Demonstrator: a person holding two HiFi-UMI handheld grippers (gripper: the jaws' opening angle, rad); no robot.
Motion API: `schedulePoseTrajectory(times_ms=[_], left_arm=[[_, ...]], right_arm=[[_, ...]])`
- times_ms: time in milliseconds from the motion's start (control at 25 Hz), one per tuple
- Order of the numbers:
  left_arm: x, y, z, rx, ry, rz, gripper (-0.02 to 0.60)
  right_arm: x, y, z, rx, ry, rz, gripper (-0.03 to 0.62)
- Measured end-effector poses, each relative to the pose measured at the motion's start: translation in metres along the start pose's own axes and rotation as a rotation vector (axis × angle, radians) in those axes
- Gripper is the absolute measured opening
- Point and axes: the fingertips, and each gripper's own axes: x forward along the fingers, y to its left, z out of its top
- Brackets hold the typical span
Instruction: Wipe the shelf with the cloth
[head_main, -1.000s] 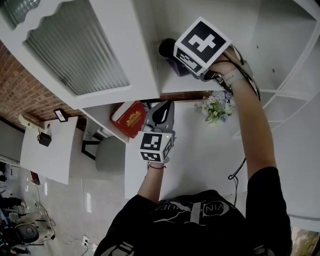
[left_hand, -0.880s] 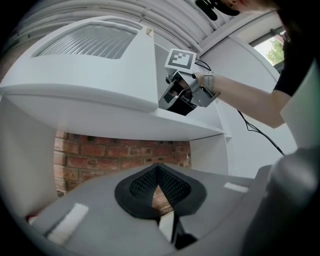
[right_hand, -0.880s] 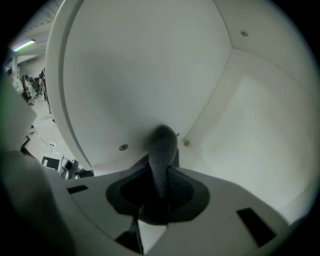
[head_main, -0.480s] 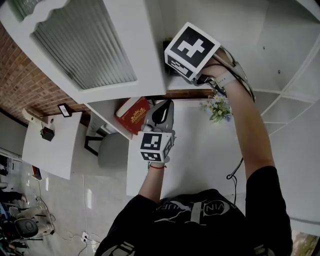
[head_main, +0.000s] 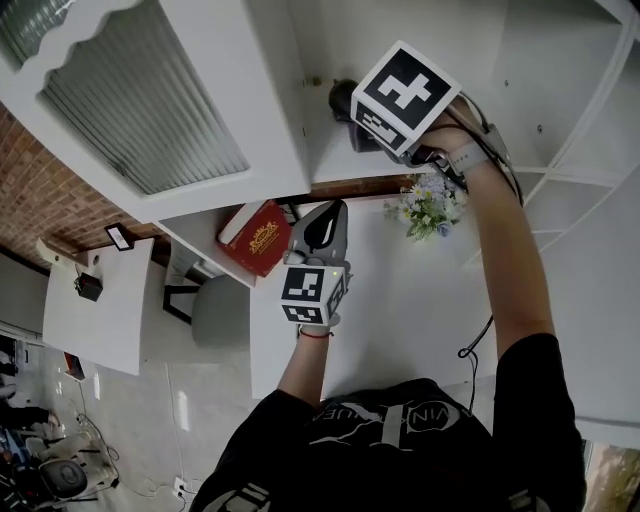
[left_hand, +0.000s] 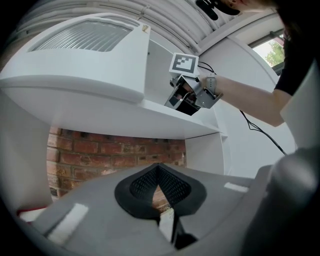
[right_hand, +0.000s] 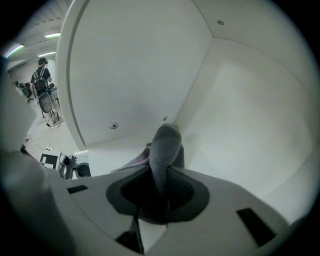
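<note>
My right gripper (right_hand: 161, 197) is up inside the white cabinet compartment, its jaws clamped on the dark grey cloth (right_hand: 165, 150), and the cloth's far end sits almost in the inner corner where two white walls (right_hand: 150, 60) meet. Past that corner I have no room; the open space lies along the white shelf board (head_main: 345, 168) toward the right of the head view, while the open cabinet door with the ribbed glass panel (head_main: 140, 110) stands close on the other side. The shelf's front edge runs just below the right gripper (head_main: 352, 108) there. The cloth bulges from the jaws as a rounded, smooth grey hump, with a lilac ribbed fold showing at its left side. My left gripper (left_hand: 159, 177) hangs lower, below the shelf board (left_hand: 165, 107) and well apart from it, over the white desk (head_main: 400, 300), jaws pressed together with nothing between them, pointing at the red brick wall (left_hand: 115, 155). A red box (head_main: 256, 238) and a small bunch of flowers (head_main: 428, 205) stand on the desk near that gripper
</note>
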Motion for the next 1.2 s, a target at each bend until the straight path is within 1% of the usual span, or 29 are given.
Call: schedulePoseTrajectory(times_ms=[200, 360, 680, 800, 880, 1000, 1120, 1200], left_arm=[[0.011, -0.012, -0.003, -0.003, 0.000, -0.038, 0.012], [0.021, -0.022, -0.004, -0.006, -0.003, -0.073, 0.012], [0.037, -0.046, -0.004, -0.020, -0.008, -0.139, 0.012], [0.041, -0.056, -0.004, -0.024, -0.011, -0.162, 0.012], [0.043, -0.061, -0.004, -0.028, -0.013, -0.173, 0.012], [0.045, -0.068, -0.005, -0.036, -0.010, -0.188, 0.012], [0.047, -0.072, -0.008, -0.039, -0.008, -0.196, 0.012], [0.048, -0.074, -0.009, -0.039, -0.007, -0.199, 0.012]], right_arm=[[-0.009, -0.024, -0.026, 0.050, 0.022, -0.049, 0.092], [-0.019, -0.046, -0.051, 0.080, 0.065, -0.118, 0.092], [-0.045, -0.095, -0.107, 0.113, 0.204, -0.301, 0.092], [-0.056, -0.108, -0.129, 0.130, 0.274, -0.363, 0.092], [-0.065, -0.117, -0.144, 0.119, 0.345, -0.430, 0.092], [-0.073, -0.132, -0.157, 0.062, 0.427, -0.524, 0.092], [-0.077, -0.144, -0.168, 0.018, 0.491, -0.590, 0.092], [-0.079, -0.147, -0.173, 0.006, 0.515, -0.618, 0.091]])
